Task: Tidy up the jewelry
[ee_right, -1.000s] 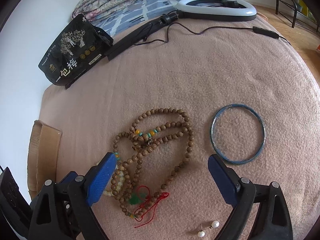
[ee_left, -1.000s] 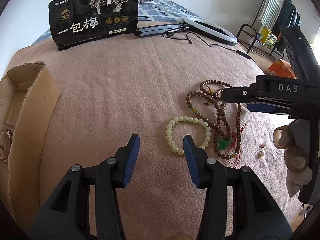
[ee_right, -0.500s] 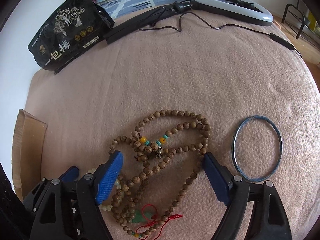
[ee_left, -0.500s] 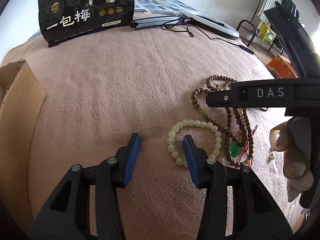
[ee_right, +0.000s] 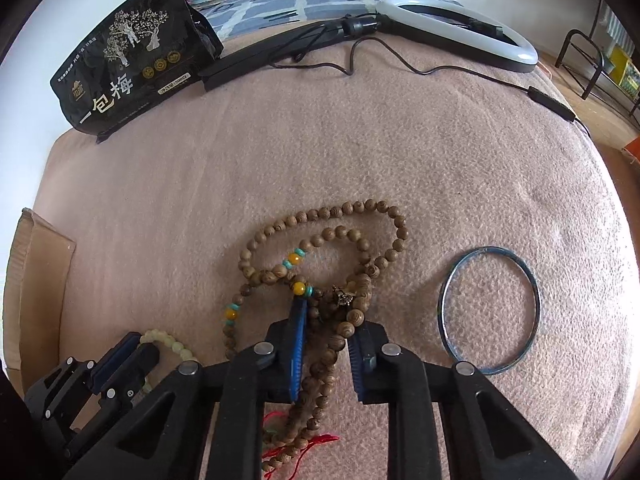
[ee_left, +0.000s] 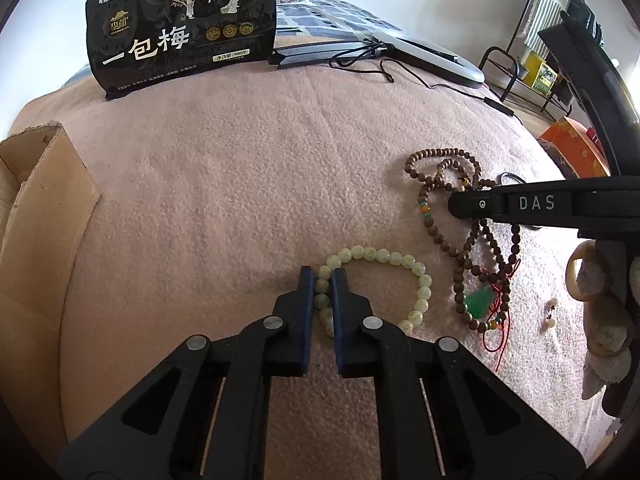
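Lit by bright, soft daylight from the right; faint shadows, blown-out white corners, strong fisheye bending and dark vignetting at edges.

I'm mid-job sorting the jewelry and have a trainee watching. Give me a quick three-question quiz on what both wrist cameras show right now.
1. Multiple choice: what is the left tool shut on?
A. the pale green round-bead bracelet
B. the thin blue-grey metal bangle
C. the black snack pouch with white lettering

2. True or false: the bangle lies apart from the long brown wooden-bead necklace.

3. Fill in: the right tool is closing with strands of the ____ between its pads.

Key: 1 A. 2 true. 3 necklace.
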Demonstrator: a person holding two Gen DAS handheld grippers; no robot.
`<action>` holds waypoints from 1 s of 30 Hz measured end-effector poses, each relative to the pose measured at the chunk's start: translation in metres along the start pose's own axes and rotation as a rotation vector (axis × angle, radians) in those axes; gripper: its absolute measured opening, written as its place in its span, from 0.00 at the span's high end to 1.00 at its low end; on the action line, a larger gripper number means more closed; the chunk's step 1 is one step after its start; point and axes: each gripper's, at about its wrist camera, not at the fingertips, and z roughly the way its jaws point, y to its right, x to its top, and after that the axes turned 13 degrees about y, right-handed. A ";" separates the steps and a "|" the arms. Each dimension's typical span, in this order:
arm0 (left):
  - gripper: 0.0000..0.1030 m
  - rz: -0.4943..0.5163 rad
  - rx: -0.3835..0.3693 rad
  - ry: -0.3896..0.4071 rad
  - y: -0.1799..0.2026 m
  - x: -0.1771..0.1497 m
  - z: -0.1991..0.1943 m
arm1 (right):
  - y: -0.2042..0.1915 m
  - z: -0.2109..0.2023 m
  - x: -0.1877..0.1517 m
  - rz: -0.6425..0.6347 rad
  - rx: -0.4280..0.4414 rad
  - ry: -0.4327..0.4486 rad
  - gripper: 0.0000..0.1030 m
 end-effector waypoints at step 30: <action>0.95 -0.044 -0.023 0.127 -0.003 0.020 -0.096 | -0.024 -0.119 0.005 -0.055 0.170 0.188 0.91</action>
